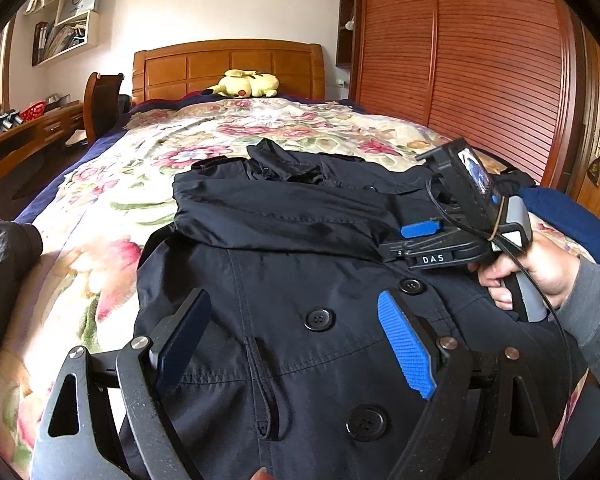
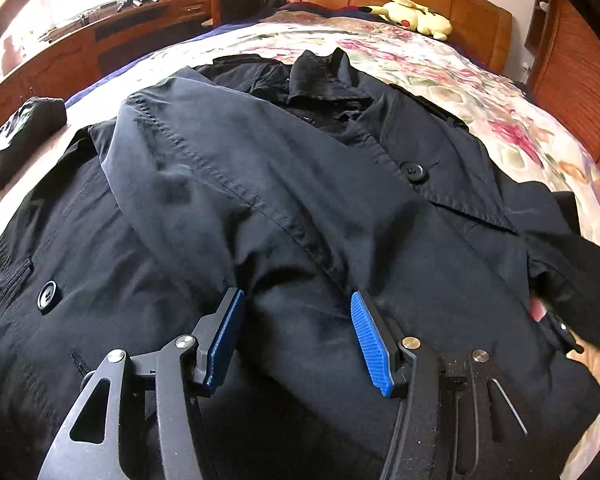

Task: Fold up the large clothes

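A large dark navy coat point(image 1: 300, 280) with black buttons lies front up on the floral bed, collar toward the headboard. One sleeve point(image 1: 276, 216) is folded across its chest. My left gripper point(image 1: 296, 312) is open just above the coat's lower front, holding nothing. My right gripper point(image 2: 296, 312) is open low over the folded sleeve point(image 2: 228, 168); no cloth sits between its blue pads point(image 2: 370, 340). The right gripper also shows in the left wrist view point(image 1: 420, 228) at the coat's right side, held by a hand.
The floral bedspread point(image 1: 140, 184) has free room to the left and toward the wooden headboard point(image 1: 228, 64), where a yellow plush toy point(image 1: 244, 84) lies. A dark cloth bundle point(image 1: 4, 256) sits at the left bed edge. A desk and chair point(image 1: 100, 100) stand left; a wardrobe point(image 1: 480, 60) right.
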